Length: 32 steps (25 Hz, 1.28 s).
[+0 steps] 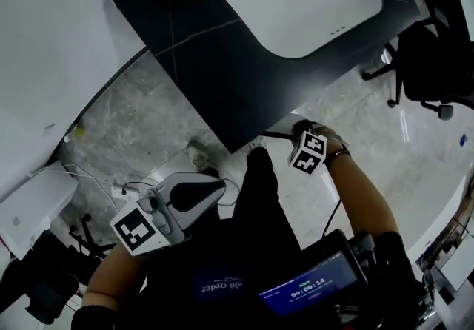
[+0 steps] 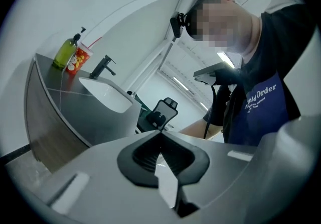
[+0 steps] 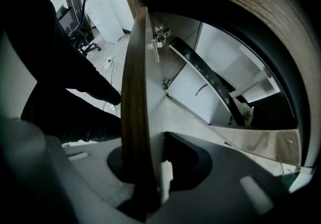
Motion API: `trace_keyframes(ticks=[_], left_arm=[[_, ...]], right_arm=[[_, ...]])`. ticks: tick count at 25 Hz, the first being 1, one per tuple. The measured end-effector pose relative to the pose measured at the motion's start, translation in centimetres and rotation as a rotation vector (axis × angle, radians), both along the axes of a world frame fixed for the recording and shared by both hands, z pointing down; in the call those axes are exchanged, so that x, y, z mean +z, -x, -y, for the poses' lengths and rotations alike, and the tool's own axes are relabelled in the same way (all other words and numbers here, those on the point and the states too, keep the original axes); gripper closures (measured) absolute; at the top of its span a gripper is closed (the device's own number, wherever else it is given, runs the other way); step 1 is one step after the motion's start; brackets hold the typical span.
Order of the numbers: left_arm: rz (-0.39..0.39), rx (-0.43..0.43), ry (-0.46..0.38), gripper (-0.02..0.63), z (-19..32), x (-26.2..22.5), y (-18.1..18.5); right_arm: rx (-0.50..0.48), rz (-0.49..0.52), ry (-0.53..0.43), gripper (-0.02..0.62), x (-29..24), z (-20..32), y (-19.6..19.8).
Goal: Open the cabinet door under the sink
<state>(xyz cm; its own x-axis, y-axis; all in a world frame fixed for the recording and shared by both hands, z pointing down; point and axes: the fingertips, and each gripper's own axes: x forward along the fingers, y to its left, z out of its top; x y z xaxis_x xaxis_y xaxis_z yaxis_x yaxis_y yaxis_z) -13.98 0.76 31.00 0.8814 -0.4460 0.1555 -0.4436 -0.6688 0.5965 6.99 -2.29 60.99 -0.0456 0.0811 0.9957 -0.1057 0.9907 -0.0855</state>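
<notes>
The cabinet door (image 3: 134,117) stands open and edge-on, with your right gripper (image 3: 150,170) clamped on its edge. On the door's inner side the cabinet mouth gapes. You see pale floor and white panels there, with room to pass. Deeper in from the door a dark curved strip (image 3: 205,75) crosses the opening, and metal hinges (image 3: 160,34) jut from the door's inner face. On the door's outer side your own dark trouser leg (image 3: 65,102) stands near and narrows that way. Farther out from the door on that side, cables (image 1: 89,171) trail across the floor. The dark countertop (image 1: 215,62) ends just beside the door grip. An office chair (image 1: 426,62) stands well apart from the door, across open floor.
</notes>
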Motion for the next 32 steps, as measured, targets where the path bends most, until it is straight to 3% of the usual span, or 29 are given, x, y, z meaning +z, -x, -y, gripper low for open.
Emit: trace_keyframes(ticks=[5,17,22,32], left_arm=[[0.019,0.153,0.006,0.606,-1.8,0.2,-1.8],[0.005,0.203,-0.034,0.606,-2.1,-0.9,-7.3],[0.017,0.269,-0.013,0.606,-3.4,0.0,-6.1],[-0.018,0.383,-0.061,0.606,-4.6,-1.1,-2.7]], right_arm=[[0.037,0.004,-0.005,0.511,0.2,-0.4,0.7],[0.292,0.012,-0.011,0.511,-0.1,-4.7,1.2],[0.401,0.016,-0.014,0.511,0.0,-6.7,2.1],[0.687,0.003,-0.009,0.502,0.4,-12.5,6.5]])
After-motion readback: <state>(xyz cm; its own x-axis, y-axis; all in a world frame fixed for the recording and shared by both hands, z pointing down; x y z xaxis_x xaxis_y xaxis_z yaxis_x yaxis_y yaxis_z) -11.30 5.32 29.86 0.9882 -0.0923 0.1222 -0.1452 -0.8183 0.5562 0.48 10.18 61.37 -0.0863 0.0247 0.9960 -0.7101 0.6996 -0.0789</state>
